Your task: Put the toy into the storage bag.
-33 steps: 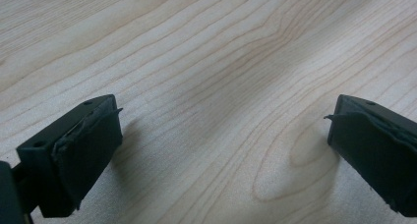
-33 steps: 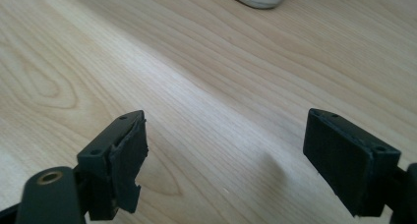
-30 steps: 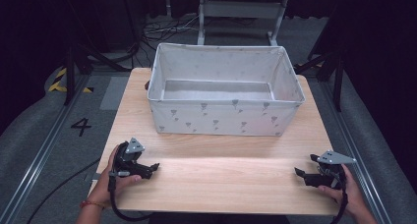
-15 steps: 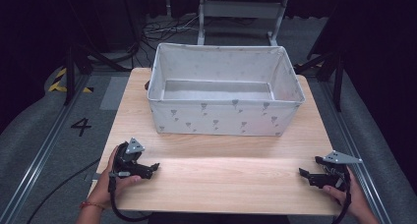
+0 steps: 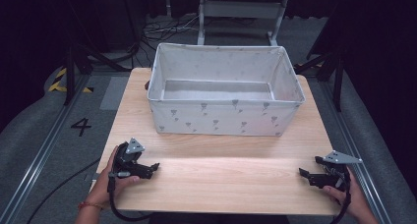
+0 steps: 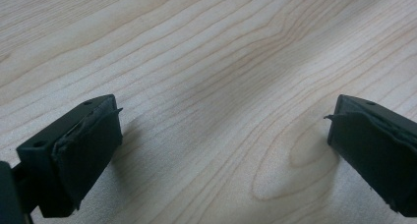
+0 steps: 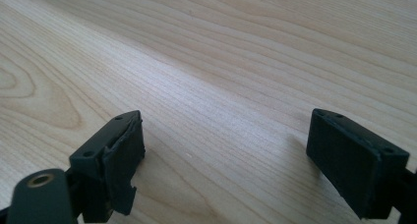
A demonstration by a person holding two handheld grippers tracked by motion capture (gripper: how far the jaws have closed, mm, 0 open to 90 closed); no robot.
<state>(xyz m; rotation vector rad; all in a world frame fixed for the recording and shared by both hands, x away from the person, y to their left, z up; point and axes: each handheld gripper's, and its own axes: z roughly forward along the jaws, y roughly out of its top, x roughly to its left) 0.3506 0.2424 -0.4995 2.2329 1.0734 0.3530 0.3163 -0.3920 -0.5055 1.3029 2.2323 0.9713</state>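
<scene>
The left gripper (image 5: 150, 169) sits low over the near left corner of the wooden table (image 5: 221, 180), held in the person's left hand (image 5: 110, 182), its jaws spread wide with nothing between them. In the left gripper view the left gripper (image 6: 221, 135) shows bare wood grain in the gap, the black pads well apart. Its tips point toward the middle of the table, and its cable loops off the near edge.

The right gripper (image 5: 306, 175) is at the near right corner, held in the right hand (image 5: 351, 197), and it too is released: in the right gripper view the right gripper (image 7: 223, 140) has its jaws standing wide over plain wood, holding nothing. Its tips face inward toward the left one, the two well apart across the near strip of the table.

Farther back, at the middle of the table, stands a pale grey fabric storage bin (image 5: 223, 118) with a small printed pattern, open at the top, well away from both grippers.
</scene>
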